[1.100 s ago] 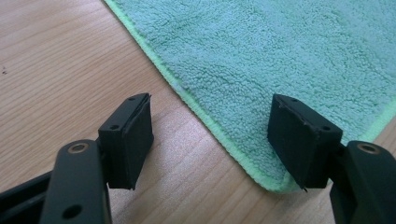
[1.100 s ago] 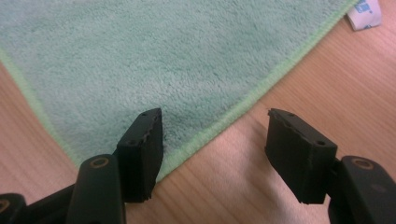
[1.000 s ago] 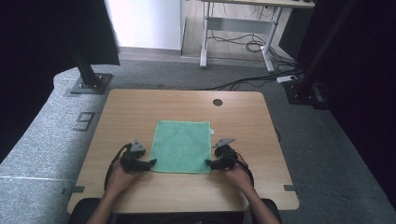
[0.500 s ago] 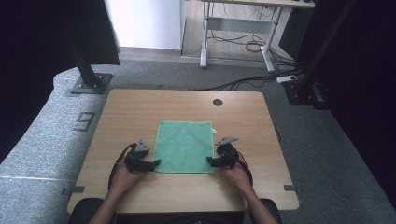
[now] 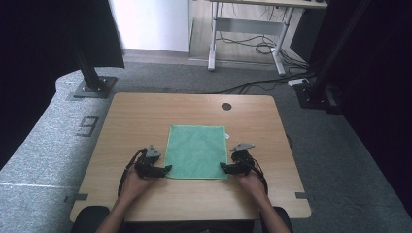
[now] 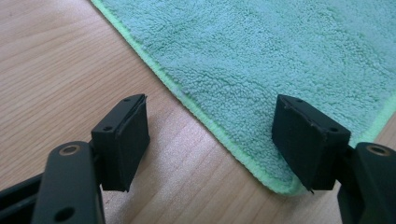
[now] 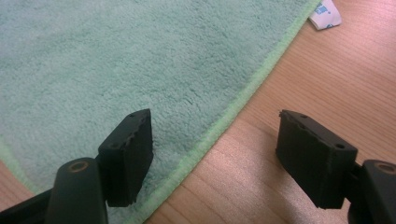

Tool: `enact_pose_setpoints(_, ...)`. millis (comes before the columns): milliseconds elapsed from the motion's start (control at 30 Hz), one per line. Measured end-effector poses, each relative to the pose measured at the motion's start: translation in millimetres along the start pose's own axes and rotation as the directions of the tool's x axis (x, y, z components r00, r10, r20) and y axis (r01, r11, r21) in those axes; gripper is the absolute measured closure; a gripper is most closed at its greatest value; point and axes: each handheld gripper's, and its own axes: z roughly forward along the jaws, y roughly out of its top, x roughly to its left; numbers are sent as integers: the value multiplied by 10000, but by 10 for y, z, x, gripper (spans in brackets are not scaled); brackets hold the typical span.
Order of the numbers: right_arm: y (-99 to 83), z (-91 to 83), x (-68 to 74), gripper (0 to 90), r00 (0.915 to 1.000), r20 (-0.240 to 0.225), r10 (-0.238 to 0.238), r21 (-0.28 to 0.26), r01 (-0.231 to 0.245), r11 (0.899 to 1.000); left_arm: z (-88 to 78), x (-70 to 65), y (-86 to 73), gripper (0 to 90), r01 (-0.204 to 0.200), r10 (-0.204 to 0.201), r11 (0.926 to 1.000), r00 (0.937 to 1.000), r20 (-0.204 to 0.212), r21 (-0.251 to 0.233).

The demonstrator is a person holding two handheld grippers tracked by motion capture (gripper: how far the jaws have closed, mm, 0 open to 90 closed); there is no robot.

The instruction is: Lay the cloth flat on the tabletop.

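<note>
Green cloth (image 5: 197, 151) flat at frame centre; left gripper (image 5: 165, 169) and right gripper (image 5: 223, 167), jaws open, straddle its lower corners, apparently pre-grasp; closing comes next.

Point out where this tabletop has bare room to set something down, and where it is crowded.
Bare wood runs across the far strip of the table, between the green cloth and the far edge, broken by a small round hole. Both side margins left and right of the cloth are free too. It is crowded at the cloth's near corners, where the left gripper and right gripper sit open.
</note>
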Motion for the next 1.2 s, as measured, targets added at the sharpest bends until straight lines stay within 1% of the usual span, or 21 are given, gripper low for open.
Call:
enact_pose_setpoints(67, 7, -23, -3, 270, 9998, 19, -191, -2, 191, 9998, -35, -14, 6, 274, -168, 168, 9999, 9998, -131, 16)
enact_pose_setpoints(133, 6, -67, -15, 266, 9997, 49, -252, -106, 253, 9996, -98, -17, -4, 267, -298, 298, 9996, 9995, -106, 3)
enact_pose_setpoints(200, -12, -128, -41, 242, 9994, 103, -315, -251, 318, 9992, -140, -7, -34, 242, -313, 313, 9995, 9995, -51, 87)
enact_pose_setpoints(267, -51, -187, -79, 224, 9996, 159, -245, -297, 250, 9992, -184, 22, -83, 218, -310, 311, 9992, 9995, -45, 258)
enact_pose_setpoints(333, -120, -239, -128, 195, 9998, 158, -82, -296, 86, 9995, -228, 60, -123, 199, -202, 202, 9993, 9998, 5, 304)
enact_pose_setpoints(433, -218, -269, -178, 157, 9998, 162, 79, -117, -77, 9999, -267, 121, -158, 168, -8, 7, 9996, 10000, 65, 288)
enact_pose_setpoints(500, -282, -253, -206, 130, 9999, 44, 114, 220, -115, 9997, -255, 154, -177, 158, 91, -90, 9991, 10000, -29, 423)
enact_pose_setpoints(533, -306, -251, -212, 124, 9999, 118, 48, 103, -49, 9999, -245, 161, -184, 155, 130, -125, 9987, 9999, -110, 494)
enact_pose_setpoints(567, -307, -251, -217, 124, 9999, 96, 97, 75, -98, 9999, -226, 172, -197, 154, 133, -119, 9978, 9997, -218, 652)
enact_pose_setpoints(600, -300, -248, -217, 110, 9999, 100, 65, 132, -66, 9999, -219, 178, -205, 138, 228, -218, 9980, 9996, -183, 584)
enact_pose_setpoints(633, -300, -242, -216, 86, 9999, 100, 59, 128, -60, 9999, -221, 191, -215, 138, 244, -236, 9985, 9996, -171, 489)
enact_pose_setpoints(667, -308, -224, -212, 24, 10000, 82, 25, 75, -25, 10000, -220, 197, -218, 140, 219, -211, 9986, 9996, -187, 479)
enact_pose_setpoints(700, -319, -204, -206, 0, 10000, 72, 29, 42, -30, 10000, -217, 199, -224, 136, 205, -197, 9988, 9996, -180, 433)
enact_pose_setpoints(800, -339, -193, -198, 0, 9999, 134, 73, -148, -71, 9999, -199, 214, -253, 101, 129, -127, 9998, 9999, -100, 181)
enact_pose_setpoints(867, -348, -187, -198, 0, 9998, 183, 128, -286, -122, 9995, -191, 216, -251, 75, 112, -110, 9997, 9999, -76, 210)
enact_pose_setpoints(933, -348, -184, -198, 0, 9997, 204, 148, -306, -142, 9994, -185, 213, -248, 58, 67, -66, 9997, 10000, -30, 243)
enact_pose_setpoints(1200, -348, -185, -197, 0, 9997, 204, 152, -307, -146, 9994, -183, 213, -248, 51, 57, -57, 9997, 10000, -2, 253)
